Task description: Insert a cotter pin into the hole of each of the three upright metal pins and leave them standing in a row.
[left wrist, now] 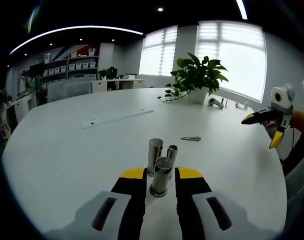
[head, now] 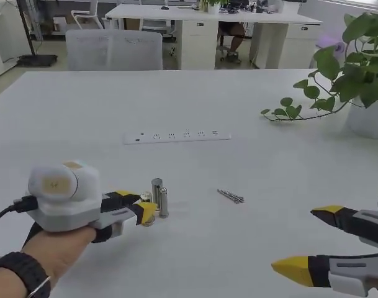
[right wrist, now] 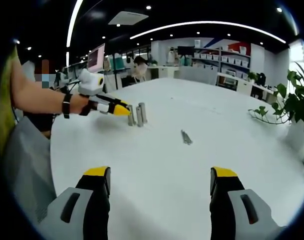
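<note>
Three metal pins (head: 157,197), upright and bunched close together at the near left of the bench (head: 251,99), not yet in a row. No cotter pin through any of them, as far as can be told; holes too small to make out. Cotter pins (head: 230,196) lying flat in a small bundle to the right of the cluster, apart from it, untouched.

Around the nearest pin (left wrist: 161,176): left tongs (left wrist: 161,174), one jaw on each side of its lower part, opened hardly wider than the pin itself. Pressing on it or merely beside it: cannot tell. Other two pins directly behind, very close to each other.

At the near right: right tongs (head: 294,239), spread wide, holding nothing, well apart from the cotter pins.

Judged step: the very beginning, with the first pin being steadied or separated and no cotter pin picked up so far. Next move probably calls for a firm hold on that pin, hole turned toward the right, then closing the right tongs on one single cotter pin from the bundle. Thin and flat on the bench, so likely hard to pinch alone. Care needed not to knock over the two neighbours.

Farther back: a power strip (head: 176,135); at the far right, a potted plant (head: 356,74).
</note>
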`<state>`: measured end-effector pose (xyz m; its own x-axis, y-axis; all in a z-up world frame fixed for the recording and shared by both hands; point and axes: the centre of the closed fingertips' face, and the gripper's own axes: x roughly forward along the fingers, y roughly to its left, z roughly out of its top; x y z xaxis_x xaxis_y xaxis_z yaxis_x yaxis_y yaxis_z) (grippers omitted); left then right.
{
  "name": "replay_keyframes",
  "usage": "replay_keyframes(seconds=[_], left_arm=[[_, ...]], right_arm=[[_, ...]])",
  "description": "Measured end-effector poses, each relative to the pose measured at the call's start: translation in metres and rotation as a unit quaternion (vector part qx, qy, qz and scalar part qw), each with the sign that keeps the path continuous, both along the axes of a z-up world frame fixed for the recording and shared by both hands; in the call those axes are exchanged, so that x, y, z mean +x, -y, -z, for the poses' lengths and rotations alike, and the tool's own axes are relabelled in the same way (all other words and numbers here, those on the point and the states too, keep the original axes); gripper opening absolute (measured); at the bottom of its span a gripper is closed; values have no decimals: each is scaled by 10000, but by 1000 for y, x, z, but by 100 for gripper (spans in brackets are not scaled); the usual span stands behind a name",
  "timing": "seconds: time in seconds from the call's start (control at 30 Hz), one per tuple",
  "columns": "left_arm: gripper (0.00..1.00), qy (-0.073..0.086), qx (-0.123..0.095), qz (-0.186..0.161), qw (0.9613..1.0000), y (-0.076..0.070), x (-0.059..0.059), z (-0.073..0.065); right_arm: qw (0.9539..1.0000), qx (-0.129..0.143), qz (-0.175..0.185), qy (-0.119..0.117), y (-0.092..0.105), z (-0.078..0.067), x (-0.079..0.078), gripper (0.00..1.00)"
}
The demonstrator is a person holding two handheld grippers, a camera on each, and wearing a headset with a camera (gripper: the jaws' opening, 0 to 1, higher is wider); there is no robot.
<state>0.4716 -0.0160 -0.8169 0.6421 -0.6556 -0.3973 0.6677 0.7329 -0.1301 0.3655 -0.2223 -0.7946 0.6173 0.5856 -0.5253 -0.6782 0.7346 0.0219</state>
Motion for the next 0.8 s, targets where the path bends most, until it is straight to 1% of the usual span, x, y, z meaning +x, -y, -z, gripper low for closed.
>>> replay_keyframes(seconds=[0.27, 0.37, 0.47, 0.53, 0.8], left_arm=[[20, 32, -23, -40, 10000, 1, 2, -1], [19, 45, 2, -39, 10000, 2, 1, 0], [18, 53, -3, -56, 10000, 3, 4, 0], [16, 70, -3, -41, 10000, 5, 5, -1], [13, 93, 87, 5, 9999, 6, 6, 0]], right_arm=[[10000, 23, 16, -7, 0, 0, 0, 83], [10000, 24, 21, -15, 1, 1, 0, 83], [10000, 26, 30, -27, 1, 2, -1, 83], [10000, 27, 29, -34, 1, 2, -1, 83], [10000, 36, 51, -29, 2, 1, 0, 83]])
